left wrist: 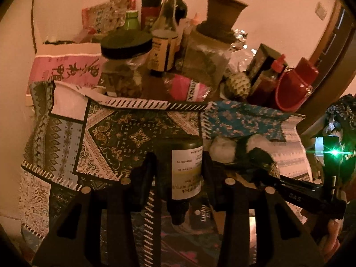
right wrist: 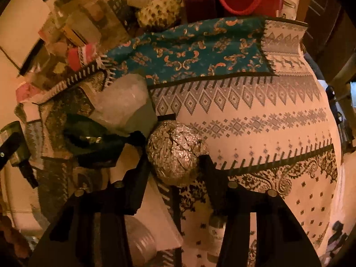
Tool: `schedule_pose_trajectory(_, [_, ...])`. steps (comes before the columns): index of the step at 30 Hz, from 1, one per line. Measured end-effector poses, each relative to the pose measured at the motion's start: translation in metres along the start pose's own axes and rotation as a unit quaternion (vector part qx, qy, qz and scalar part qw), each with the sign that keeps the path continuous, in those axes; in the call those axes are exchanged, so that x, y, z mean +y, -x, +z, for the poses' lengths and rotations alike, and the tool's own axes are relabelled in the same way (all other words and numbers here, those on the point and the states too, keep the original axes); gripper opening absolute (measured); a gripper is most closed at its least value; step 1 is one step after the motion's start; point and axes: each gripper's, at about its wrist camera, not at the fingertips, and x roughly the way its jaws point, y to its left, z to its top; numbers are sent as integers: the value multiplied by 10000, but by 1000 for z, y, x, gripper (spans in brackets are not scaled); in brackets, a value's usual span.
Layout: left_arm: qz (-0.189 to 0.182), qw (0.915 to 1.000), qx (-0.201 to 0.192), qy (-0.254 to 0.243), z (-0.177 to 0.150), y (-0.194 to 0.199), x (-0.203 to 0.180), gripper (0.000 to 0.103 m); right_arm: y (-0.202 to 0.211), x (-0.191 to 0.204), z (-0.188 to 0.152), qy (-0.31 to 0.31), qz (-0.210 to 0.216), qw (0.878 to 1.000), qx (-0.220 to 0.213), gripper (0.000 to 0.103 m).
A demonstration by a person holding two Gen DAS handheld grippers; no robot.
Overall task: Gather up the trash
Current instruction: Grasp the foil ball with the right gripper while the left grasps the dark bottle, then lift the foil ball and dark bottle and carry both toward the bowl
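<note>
The left claw [left wrist: 179,173] is clamped on a dark bottle [left wrist: 185,173], neck toward the camera, above the patterned bag [left wrist: 124,131]. The right claw [right wrist: 175,155] is clamped on a foil ball [right wrist: 175,153] just over that bag's rim.

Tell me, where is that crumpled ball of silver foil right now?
In the right wrist view the foil ball sits mid-frame between the right gripper fingers, at the edge of the patterned cloth, just below a clear plastic wrapper.

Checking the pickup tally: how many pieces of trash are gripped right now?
2: a dark labelled bottle in the left hand-held gripper, and a crumpled foil ball in the right hand-held gripper. Nothing else looks held.
</note>
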Motion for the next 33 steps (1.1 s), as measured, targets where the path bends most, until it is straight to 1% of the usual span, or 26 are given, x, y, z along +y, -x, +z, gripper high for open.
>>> schedule_pose_trajectory(3, [-52,9999,-123,-48,0,15,-11,41,22,-5,-4,40,48,9998,-207,43])
schedule_pose_trajectory(7, [-133,9993,-345,-90,-2,40,-30,41,56,-10,-11,82,224,9985,-485,42])
schedule_pose_trajectory(15, [-245,9948,-983,-22,-16,105,-75,41,137,-15,-34,518,444,9908,-1171,42])
schedule_pose_trajectory(19, [-200,9914,-1290,40,-33,141,-100,41,173,-22,-50,750,550,9848,-1469,42])
schedule_pose_trajectory(24, [-80,9875,-1573,24,-56,181,-125,41,211,-33,-72,998,734,9769,-1742,42])
schedule_pose_trajectory(29, [-12,9834,-1812,19,-79,218,-136,41,242,-37,-94,1176,877,9696,-1956,42])
schedule_pose_trajectory(33, [-118,9813,-1917,-87,-95,243,-137,41,264,-32,-113,1232,971,9634,-2172,42])
